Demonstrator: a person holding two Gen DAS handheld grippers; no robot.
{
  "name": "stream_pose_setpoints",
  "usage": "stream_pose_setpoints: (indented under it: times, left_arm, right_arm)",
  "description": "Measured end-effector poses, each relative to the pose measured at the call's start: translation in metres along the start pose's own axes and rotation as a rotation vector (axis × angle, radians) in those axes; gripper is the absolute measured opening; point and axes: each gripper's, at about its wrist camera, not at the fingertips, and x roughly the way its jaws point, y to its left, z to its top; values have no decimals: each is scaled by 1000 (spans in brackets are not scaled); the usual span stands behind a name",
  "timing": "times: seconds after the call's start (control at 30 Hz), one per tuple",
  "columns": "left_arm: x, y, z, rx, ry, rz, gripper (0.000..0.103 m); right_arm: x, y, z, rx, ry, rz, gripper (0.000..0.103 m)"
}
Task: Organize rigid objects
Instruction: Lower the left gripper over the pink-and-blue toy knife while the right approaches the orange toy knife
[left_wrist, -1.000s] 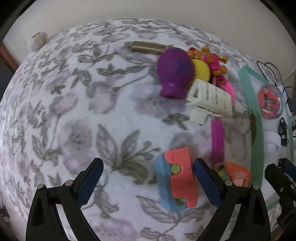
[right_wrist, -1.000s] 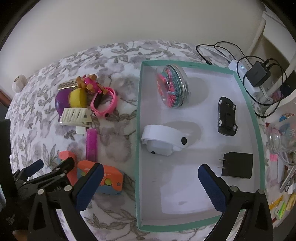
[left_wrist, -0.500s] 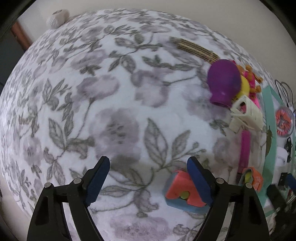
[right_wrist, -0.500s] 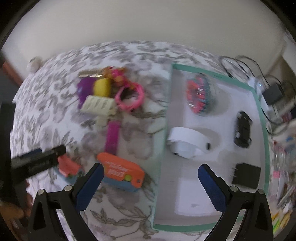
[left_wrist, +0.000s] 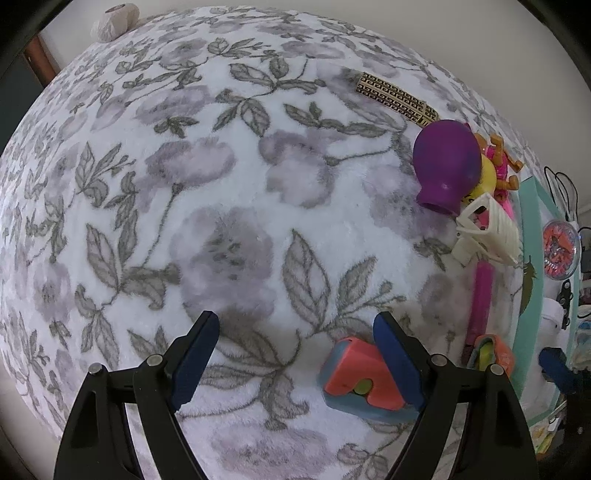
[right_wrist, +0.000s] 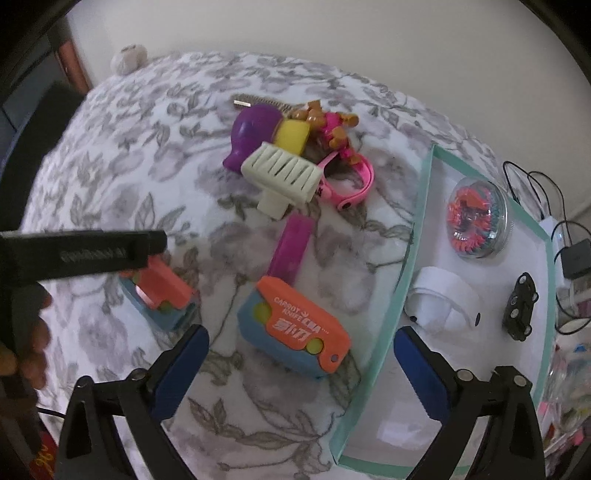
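A plush blanket (left_wrist: 229, 192) printed with grey leaves and mauve flowers covers the whole surface. A plain cream wall (right_wrist: 332, 40) rises behind it at twelve o'clock. At ten o'clock, dark wooden furniture (left_wrist: 35, 57) edges in. The light is soft and even.

Orange-blue toy knife (right_wrist: 295, 328) flat on blanket (right_wrist: 110, 192)

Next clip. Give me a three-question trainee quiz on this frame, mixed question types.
1. True or false: the black toy car lies inside the teal-rimmed white tray.
2. What lies between the right gripper's fingers: A) orange-and-blue carrot-knife toy, B) purple rubber bulb, C) cream hair claw?
3. Fill in: the left gripper is ____ and holds nothing.

Key: 1 true; 2 A; 3 open
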Motion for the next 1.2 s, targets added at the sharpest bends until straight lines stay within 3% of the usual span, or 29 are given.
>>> stream_pose_setpoints:
  times: [0.07,0.33,0.6,0.87,1.2]
  left_arm:
    - [-2,1,1,-5,2,-20,86]
    - [-9,0,-6,-39,50,-103,86]
    - [-4,-23,-16,13,42,-34,86]
    - [-2,-44,-34,153,52,38,86]
    - [-4,-29,-56,189,93,56,86]
  right_arm:
    - [0,1,-1,-12,-13,-2,90]
    - [19,10,1,-67,0,-17,87]
    - [28,12,1,-85,5,-8,85]
    - [33,10,0,-84,8,23,85]
    - [30,11,-12,-66,67,93,84]
